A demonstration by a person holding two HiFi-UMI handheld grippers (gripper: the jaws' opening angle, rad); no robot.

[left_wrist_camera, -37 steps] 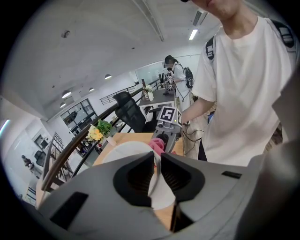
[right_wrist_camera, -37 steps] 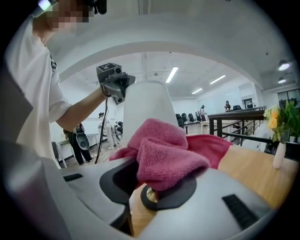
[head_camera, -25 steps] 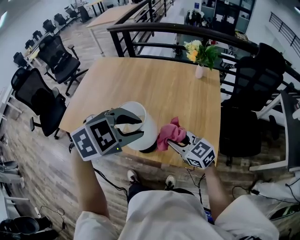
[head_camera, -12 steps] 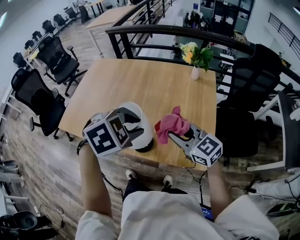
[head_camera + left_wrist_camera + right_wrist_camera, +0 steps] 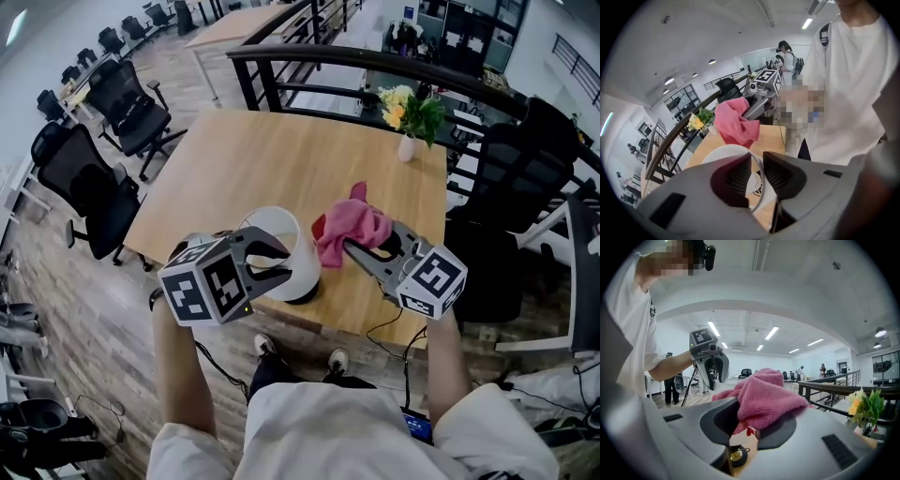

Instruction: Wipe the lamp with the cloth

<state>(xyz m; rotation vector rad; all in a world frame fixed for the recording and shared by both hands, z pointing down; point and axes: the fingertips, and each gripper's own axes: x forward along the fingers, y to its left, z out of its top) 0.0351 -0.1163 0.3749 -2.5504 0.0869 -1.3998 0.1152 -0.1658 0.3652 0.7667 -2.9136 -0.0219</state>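
A white lamp shade (image 5: 302,258) on a dark base (image 5: 305,295) stands near the front edge of the wooden table (image 5: 281,159). My left gripper (image 5: 281,262) reaches over the shade's near rim. In the left gripper view the thin shade wall (image 5: 726,152) runs between the two pads, and a gap still shows. Its jaws have just been closing around that rim. My right gripper (image 5: 361,251) is shut on the pink cloth (image 5: 352,225), held in the air just right of the shade. The cloth (image 5: 764,397) bunches over the right gripper's (image 5: 750,427) jaws and hides the tips.
A small vase of flowers (image 5: 410,112) stands at the table's far right corner. A dark railing (image 5: 375,66) runs behind the table. Black office chairs stand at the left (image 5: 84,178) and right (image 5: 525,178). Other people stand far off in the room.
The right gripper has risen with the pink cloth, from table level to beside the top of the shade. The left gripper stays at the shade rim, its jaws narrower.
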